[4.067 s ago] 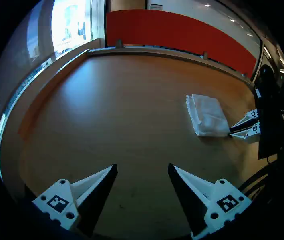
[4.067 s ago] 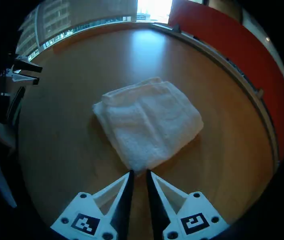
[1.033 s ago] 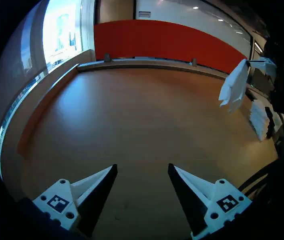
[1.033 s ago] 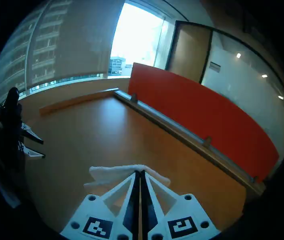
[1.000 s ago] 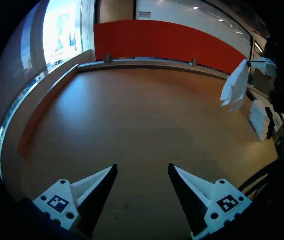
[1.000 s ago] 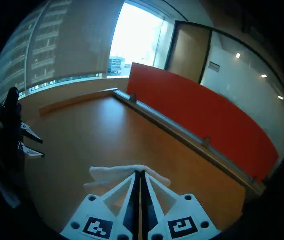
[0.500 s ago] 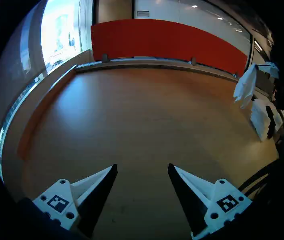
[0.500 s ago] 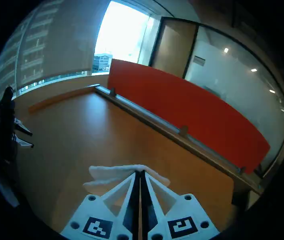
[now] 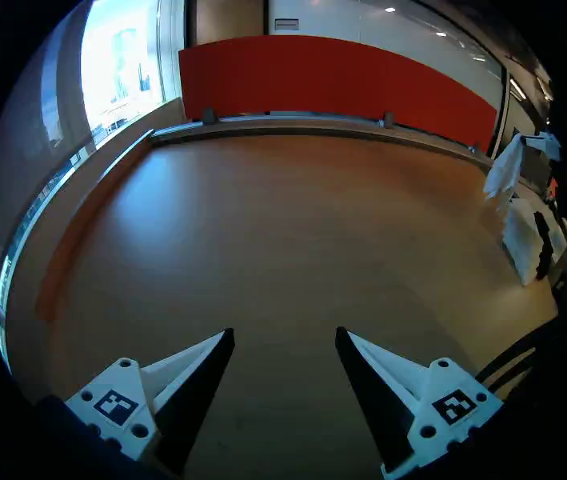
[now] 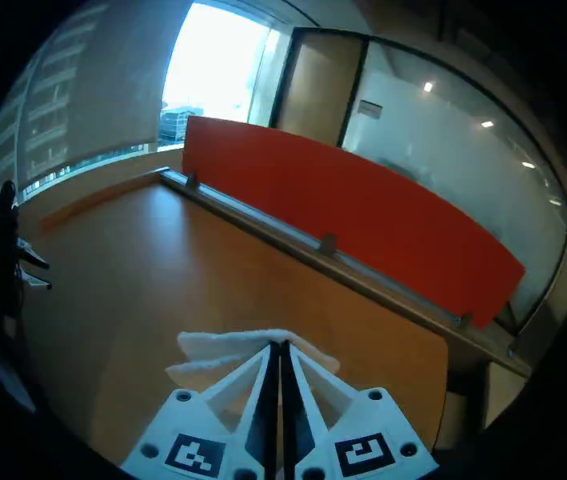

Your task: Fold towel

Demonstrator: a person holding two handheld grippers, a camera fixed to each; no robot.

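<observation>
The right gripper [image 10: 281, 347], white fingers pressed tight together, pinches a soft, nubbly white towel [image 10: 213, 346] held clear of the smooth wooden table [image 10: 163, 264], most of the cloth hidden beneath the fingers, while the left gripper [image 9: 283, 330] gapes wide, holding nothing, above the table's near edge.

Left claw [image 9: 283, 332] hovering, spread wide, over wooden bench [image 9: 283, 216]. Far right: white towel [image 9: 505, 166] hanging in the air near bench edge, another white cloth [image 9: 523, 240] lying just below it. Red partition [image 9: 331, 76] running along far side.
</observation>
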